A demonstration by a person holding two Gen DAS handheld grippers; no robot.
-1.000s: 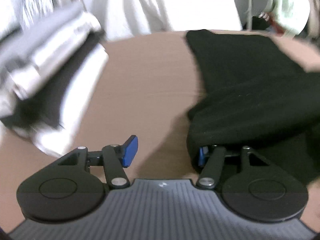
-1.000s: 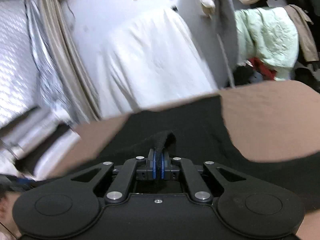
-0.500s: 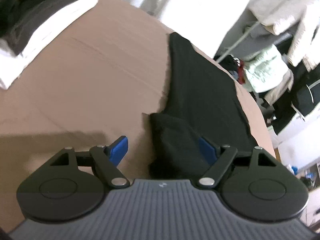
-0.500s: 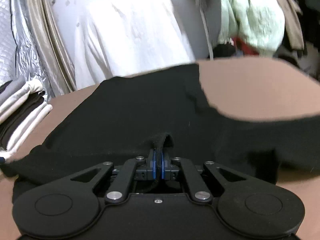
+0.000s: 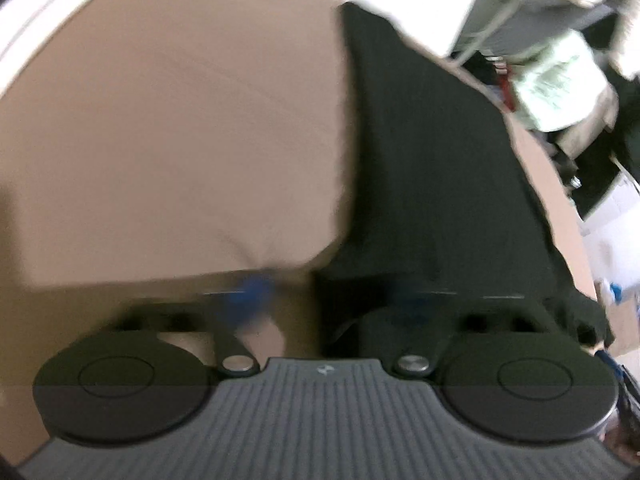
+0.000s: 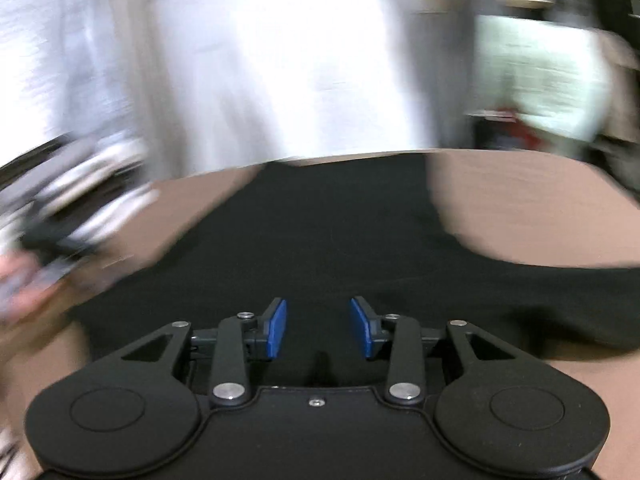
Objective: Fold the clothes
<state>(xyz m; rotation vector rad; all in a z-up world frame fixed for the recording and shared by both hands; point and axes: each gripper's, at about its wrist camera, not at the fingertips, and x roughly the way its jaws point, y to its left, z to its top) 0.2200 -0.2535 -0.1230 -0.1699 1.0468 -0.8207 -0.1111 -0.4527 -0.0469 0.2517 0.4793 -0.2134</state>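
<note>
Right tongs (image 6: 319,328) are held spread over the black garment (image 6: 340,240) on the bench (image 6: 520,200); left tongs (image 5: 332,292), blurred, are parted

One black garment (image 6: 332,240) lies on one tan bench (image 5: 168,128). Two grippers appear, one per view: the left gripper (image 5: 332,292) and the right gripper (image 6: 319,328), each with two blue-padded fingers (image 6: 276,328). One stack of folded clothes (image 6: 76,200) sits at the left (too blurred to count its layers). One pale green garment (image 6: 540,80) hangs behind.
</note>
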